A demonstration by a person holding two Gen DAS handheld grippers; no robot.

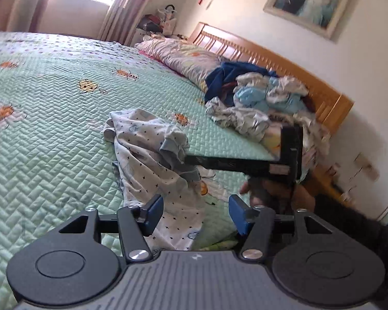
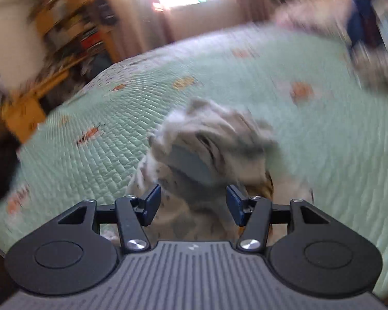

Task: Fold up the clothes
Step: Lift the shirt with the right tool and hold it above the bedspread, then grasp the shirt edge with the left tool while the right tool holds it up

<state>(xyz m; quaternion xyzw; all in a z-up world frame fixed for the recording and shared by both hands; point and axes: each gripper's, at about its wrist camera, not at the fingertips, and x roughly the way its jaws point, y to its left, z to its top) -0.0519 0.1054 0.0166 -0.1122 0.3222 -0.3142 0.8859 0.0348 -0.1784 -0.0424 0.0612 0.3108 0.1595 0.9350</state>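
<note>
A white garment (image 1: 147, 160) with small dark stars and a grey-blue collar lies crumpled on the green quilted bedspread (image 1: 51, 129). My left gripper (image 1: 196, 214) hovers over its near end, blue pads wide apart with nothing pressed between them. In the left wrist view my right gripper (image 1: 191, 160) comes in from the right, held by a hand (image 1: 261, 193), its tip at the garment's bunched collar. The right wrist view is blurred: the right gripper (image 2: 194, 204) stands open, and the crumpled garment (image 2: 207, 142) sits just ahead of and below its pads.
A heap of unfolded clothes (image 1: 258, 103), blue and white, lies by the wooden headboard (image 1: 271, 59), next to a pillow (image 1: 183, 56). A bookshelf (image 2: 72, 33) stands beyond the bed's far corner. A dark sleeve (image 1: 349, 222) is at the right edge.
</note>
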